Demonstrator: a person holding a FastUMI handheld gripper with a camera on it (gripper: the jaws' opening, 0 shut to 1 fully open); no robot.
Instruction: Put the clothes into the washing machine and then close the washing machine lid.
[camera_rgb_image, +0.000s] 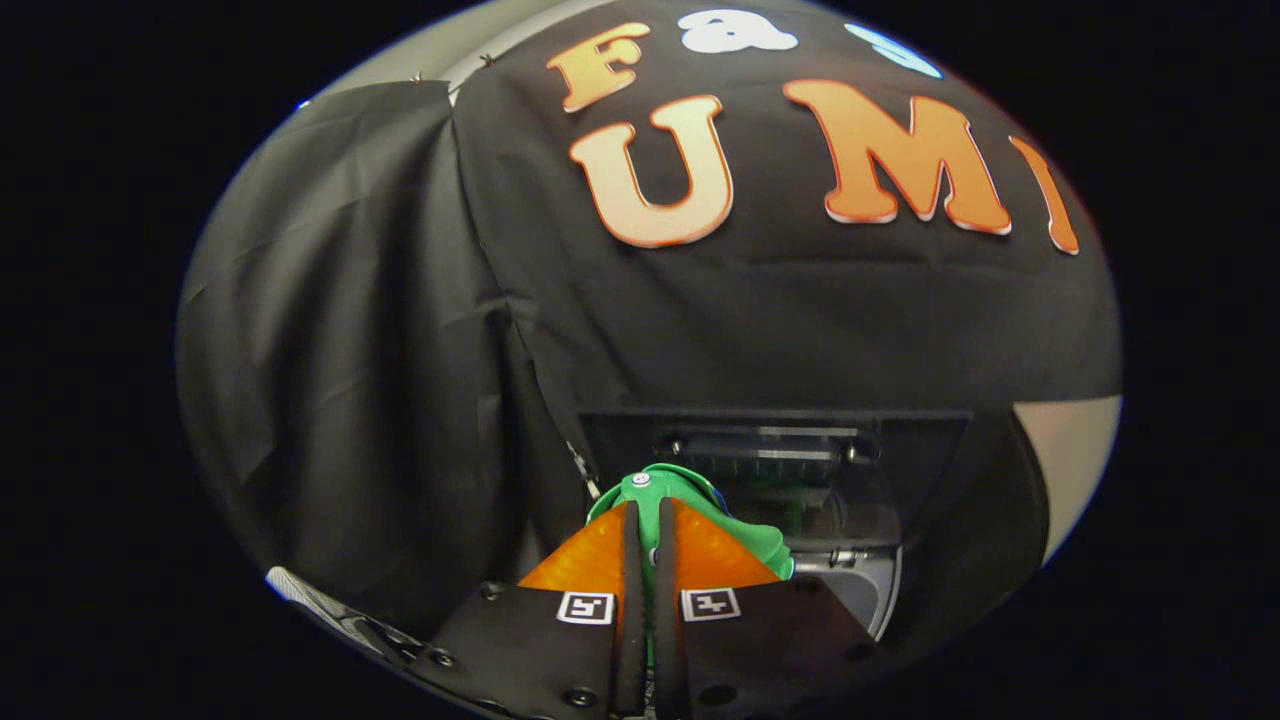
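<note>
Gripper (648, 520) pinching green clothes (745, 540) between both fingers, held near the open washing machine (860, 590), raised lid (780, 440) farther back.

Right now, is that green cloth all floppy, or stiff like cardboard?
Probably floppy: the green cloth bunches in soft folds around the gripper, whose fingers are shut on it. It looks light for its size, as a thin pinch holds it. It may droop and snag going into the washer beyond.

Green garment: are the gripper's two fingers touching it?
Touching. In the gripper view, both fingers are closed on the green garment, with cloth pinched in the narrow slit between them.
</note>
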